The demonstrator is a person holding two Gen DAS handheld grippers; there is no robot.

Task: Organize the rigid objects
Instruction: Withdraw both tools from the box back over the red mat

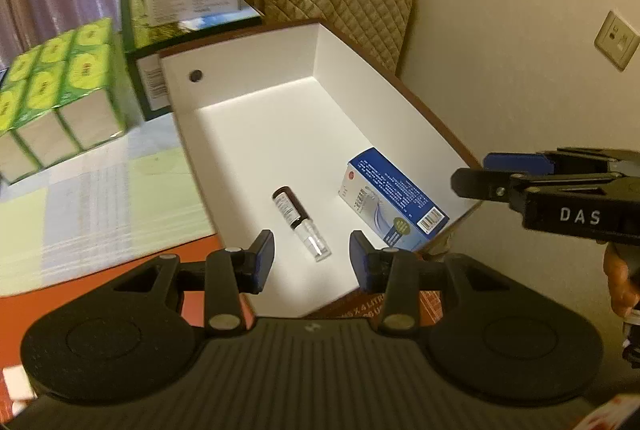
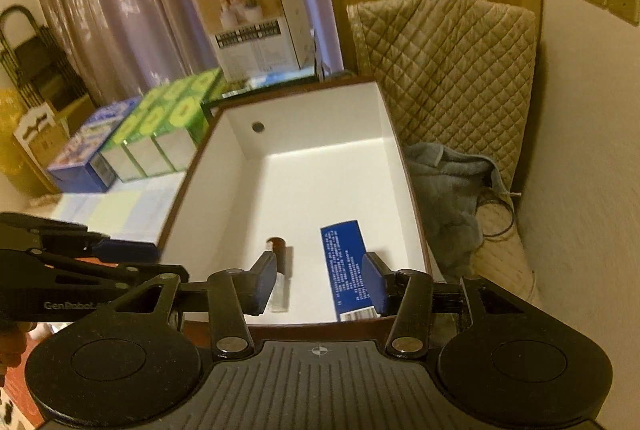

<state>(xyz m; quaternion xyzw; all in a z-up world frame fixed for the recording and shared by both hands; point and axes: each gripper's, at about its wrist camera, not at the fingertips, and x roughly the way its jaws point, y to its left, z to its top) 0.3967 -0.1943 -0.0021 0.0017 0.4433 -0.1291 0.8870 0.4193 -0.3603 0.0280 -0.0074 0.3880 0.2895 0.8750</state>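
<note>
A small bottle [image 1: 301,223], dark brown at one end with a white label and a clear cap at the other, lay on its side in the lower middle of the left wrist frame. Just to its right lay a blue and white carton [image 1: 394,196] printed with fine text and a barcode. Both rested on the floor of an open white box [image 1: 352,70] with a dark red-brown rim, near its closest end, apart from each other. The box stood on a table [image 1: 100,190] with green packs [image 1: 56,90] at upper left. The left tool [image 1: 312,258] hung above the bottle, blue pads spread, pinching nothing. The right tool [image 2: 320,280] was likewise spread and empty above the box.
</note>
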